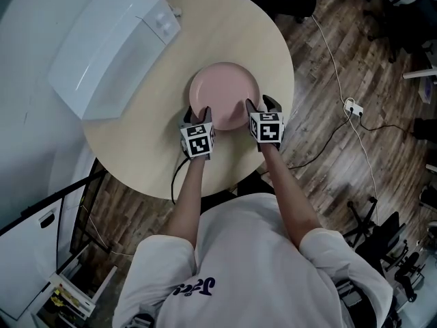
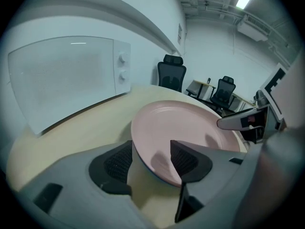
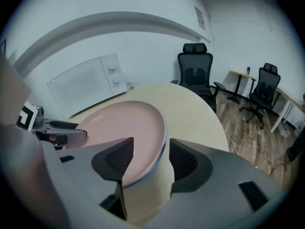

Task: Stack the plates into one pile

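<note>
A pink plate [image 1: 224,94] lies on the round beige table [image 1: 136,149], near its front edge. A thin blue edge shows under its rim in both gripper views, so something blue seems to lie beneath it. My left gripper [image 1: 198,113] is at the plate's near left rim and my right gripper [image 1: 261,104] at its near right rim. In the left gripper view the plate [image 2: 181,128] has its rim between the open jaws of the left gripper [image 2: 151,161], with a gap to each pad. The right gripper [image 3: 150,160] likewise straddles the plate [image 3: 119,125] rim, open.
A white microwave [image 1: 113,46] stands at the table's back left. The table edge is just behind my hands. Black office chairs [image 3: 196,70] stand beyond the table, and a white cable with a power strip [image 1: 353,108] lies on the wooden floor to the right.
</note>
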`<state>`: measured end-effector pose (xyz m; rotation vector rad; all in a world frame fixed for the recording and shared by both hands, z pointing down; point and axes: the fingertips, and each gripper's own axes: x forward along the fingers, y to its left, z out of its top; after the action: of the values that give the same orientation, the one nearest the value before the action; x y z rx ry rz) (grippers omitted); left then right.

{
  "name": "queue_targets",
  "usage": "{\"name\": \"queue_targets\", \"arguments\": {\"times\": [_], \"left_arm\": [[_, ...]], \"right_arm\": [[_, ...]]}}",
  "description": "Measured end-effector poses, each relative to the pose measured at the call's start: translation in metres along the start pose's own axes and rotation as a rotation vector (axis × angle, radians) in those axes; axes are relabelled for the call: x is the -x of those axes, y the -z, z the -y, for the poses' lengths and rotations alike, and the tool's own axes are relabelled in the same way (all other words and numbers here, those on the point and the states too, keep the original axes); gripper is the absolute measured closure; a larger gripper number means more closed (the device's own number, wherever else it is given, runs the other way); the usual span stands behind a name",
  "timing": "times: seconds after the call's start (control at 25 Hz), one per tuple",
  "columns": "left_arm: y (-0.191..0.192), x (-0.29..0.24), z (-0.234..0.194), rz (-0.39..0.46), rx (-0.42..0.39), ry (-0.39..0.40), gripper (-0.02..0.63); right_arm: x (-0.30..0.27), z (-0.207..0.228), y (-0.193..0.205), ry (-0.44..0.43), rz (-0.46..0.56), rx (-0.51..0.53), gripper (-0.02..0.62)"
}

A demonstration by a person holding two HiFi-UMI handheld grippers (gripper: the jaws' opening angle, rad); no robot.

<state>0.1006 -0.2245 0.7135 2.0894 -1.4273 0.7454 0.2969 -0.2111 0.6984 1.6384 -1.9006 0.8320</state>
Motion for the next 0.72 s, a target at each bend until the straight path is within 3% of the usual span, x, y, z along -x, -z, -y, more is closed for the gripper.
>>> {"name": "queue_targets", "arguments": {"times": [0.24, 0.48, 0.52, 0.6, 0.72], "left_arm": [[-0.035, 0.042, -0.004, 0.110, 0.023, 0.051, 0.365], [-0.108, 0.121, -0.006, 0.313, -0.022, 0.073, 0.374], [-0.123, 0.134, -0.007, 0.352, -0.028, 0.074, 0.392], [-0.151, 0.161, -0.008, 0.433, -0.045, 0.068, 0.458], [-0.187, 0.198, -0.012, 0.546, -0.059, 0.069, 0.513]], "right_arm": [[0.035, -0.025, -0.040, -0.026, 0.137, 0.058, 0.370], [0.094, -0.078, -0.123, -0.096, 0.370, 0.074, 0.376], [0.106, -0.087, -0.137, -0.100, 0.405, 0.092, 0.395], [0.130, -0.103, -0.164, -0.097, 0.475, 0.134, 0.498], [0.162, -0.125, -0.195, -0.109, 0.571, 0.168, 0.538]]}}
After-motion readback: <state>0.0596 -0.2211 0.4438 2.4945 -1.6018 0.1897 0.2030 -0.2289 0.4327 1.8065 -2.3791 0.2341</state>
